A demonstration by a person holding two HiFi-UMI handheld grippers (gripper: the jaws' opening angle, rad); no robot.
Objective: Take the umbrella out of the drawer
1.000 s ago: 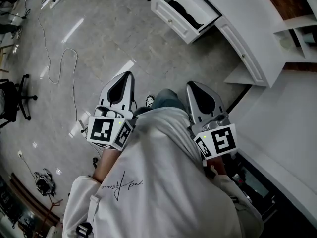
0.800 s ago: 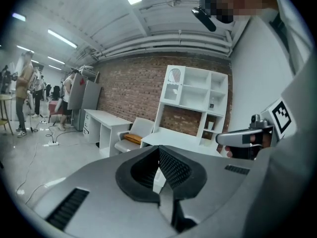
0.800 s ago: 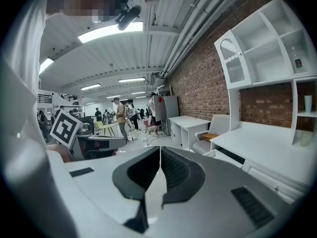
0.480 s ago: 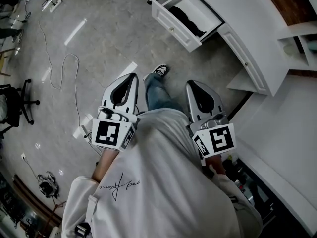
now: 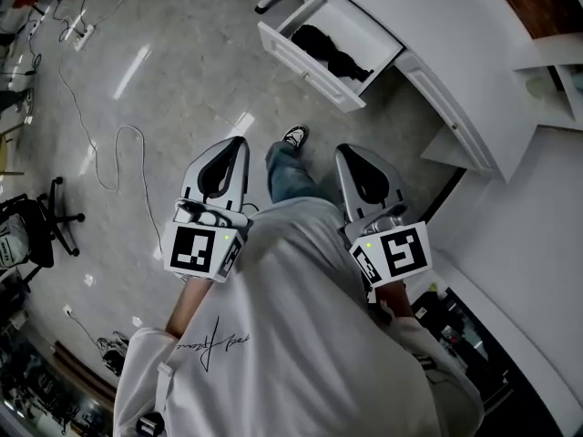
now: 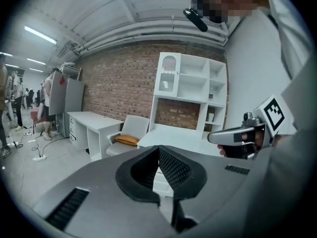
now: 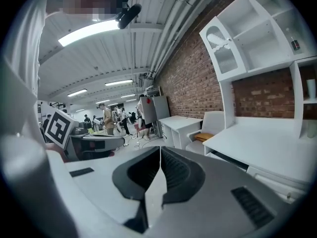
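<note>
Advancing with the left tool [image 5: 239, 141] carried out front, clenched on nothing. Planting a shoe [image 5: 293, 136] forward on the floor [image 5: 182, 80] between both tools, where only a knee showed a second ago. Bringing the open drawer [image 5: 305, 62] nearer and further left in the head view than before, yet leaving it well apart from both tools: approach only, by the look of it, with no grasp begun. Finding the umbrella [image 5: 330, 51] inside that drawer, lying along its length as a dark, folded, rumpled bundle, handle not made out. Holding the right tool [image 5: 342, 151] clenched and empty too, near the white surface [image 5: 428, 16].
</note>
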